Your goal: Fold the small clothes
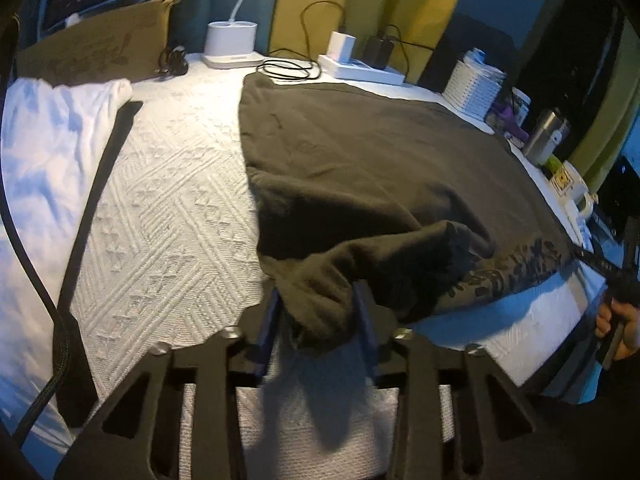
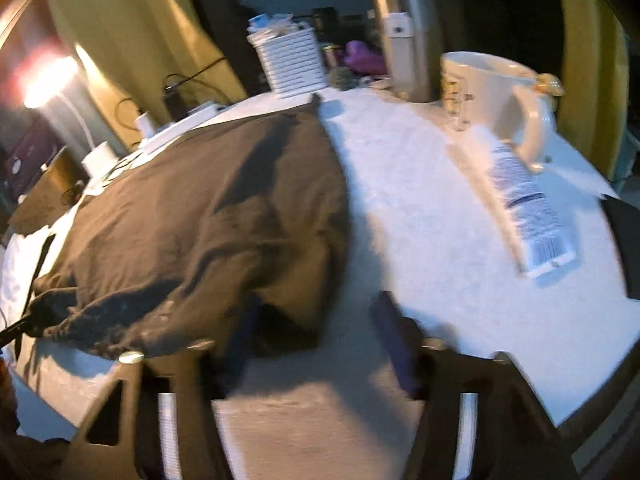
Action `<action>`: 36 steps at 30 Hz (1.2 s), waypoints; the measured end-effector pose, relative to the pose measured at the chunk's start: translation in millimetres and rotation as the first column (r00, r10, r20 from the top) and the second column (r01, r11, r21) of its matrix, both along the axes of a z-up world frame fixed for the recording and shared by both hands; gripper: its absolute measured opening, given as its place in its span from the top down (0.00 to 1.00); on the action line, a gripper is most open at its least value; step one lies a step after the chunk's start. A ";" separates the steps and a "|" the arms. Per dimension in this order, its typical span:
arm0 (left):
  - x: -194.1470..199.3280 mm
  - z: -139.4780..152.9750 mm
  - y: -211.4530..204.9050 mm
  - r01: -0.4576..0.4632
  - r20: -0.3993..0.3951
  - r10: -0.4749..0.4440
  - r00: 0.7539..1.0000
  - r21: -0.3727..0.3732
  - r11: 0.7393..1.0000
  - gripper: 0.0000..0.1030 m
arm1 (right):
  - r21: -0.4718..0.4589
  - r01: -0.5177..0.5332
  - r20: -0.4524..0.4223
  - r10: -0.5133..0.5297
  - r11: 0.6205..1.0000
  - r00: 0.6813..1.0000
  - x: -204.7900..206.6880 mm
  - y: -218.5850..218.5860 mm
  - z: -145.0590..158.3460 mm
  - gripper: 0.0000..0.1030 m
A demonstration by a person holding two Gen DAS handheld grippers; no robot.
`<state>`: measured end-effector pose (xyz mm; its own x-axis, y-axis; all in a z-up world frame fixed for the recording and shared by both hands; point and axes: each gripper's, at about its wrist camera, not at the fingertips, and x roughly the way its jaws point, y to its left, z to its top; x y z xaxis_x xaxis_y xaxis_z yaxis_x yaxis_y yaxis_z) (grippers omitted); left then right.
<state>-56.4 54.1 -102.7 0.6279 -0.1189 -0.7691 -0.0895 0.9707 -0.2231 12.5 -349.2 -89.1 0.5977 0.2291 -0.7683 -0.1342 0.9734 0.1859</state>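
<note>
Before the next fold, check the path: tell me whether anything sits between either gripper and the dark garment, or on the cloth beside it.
Nothing visible blocks either gripper. The left gripper already has the dark garment's near hem between its fingers; the right gripper sits at its near corner. The mug and tube lie off to the right, apart from the garment.

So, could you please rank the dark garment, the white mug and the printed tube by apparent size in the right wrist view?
1. Dark garment, by far the largest.
2. White mug and printed tube: they look similar, and the tube lies nearer the camera, so I won't rank them.

A white textured table cover carries a dark garment, mug and tube.
</note>
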 end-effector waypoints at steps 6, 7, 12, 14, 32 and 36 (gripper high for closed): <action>-6.5 15.8 -5.6 0.008 0.038 -0.009 0.999 0.036 0.999 0.92 | -0.038 -0.059 0.018 0.059 0.998 0.998 2.0 17.3 2.9 0.89; -9.1 23.9 -4.4 0.005 0.057 -0.007 0.998 0.039 0.999 0.92 | -0.050 -0.057 0.034 0.059 0.997 0.998 2.2 15.2 9.6 0.90; -19.5 52.7 -2.3 0.011 0.118 -0.018 0.993 0.056 0.998 0.92 | -0.090 -0.062 0.116 0.072 0.994 0.991 1.9 4.6 47.6 0.90; -22.6 53.3 -4.5 0.025 0.106 -0.030 0.994 0.048 0.999 0.93 | -0.115 -0.067 0.128 0.082 0.991 0.988 1.7 4.2 55.8 0.90; -40.9 -2.6 -13.0 0.077 -0.122 -0.069 0.990 0.061 0.995 0.90 | -0.228 0.001 0.034 0.007 0.974 0.999 -18.9 -14.7 1.8 0.76; -44.9 6.9 -7.3 0.071 -0.105 -0.064 0.992 0.061 0.996 0.81 | -0.289 0.056 0.043 -0.046 0.956 0.998 -22.1 -20.7 6.1 0.40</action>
<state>-101.3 46.9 -95.8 0.5374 -0.1062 -0.8366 -0.0428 0.9873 -0.1528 -9.5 -370.0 -83.0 0.6306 -0.0319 -0.7754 -0.0844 0.9904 -0.1093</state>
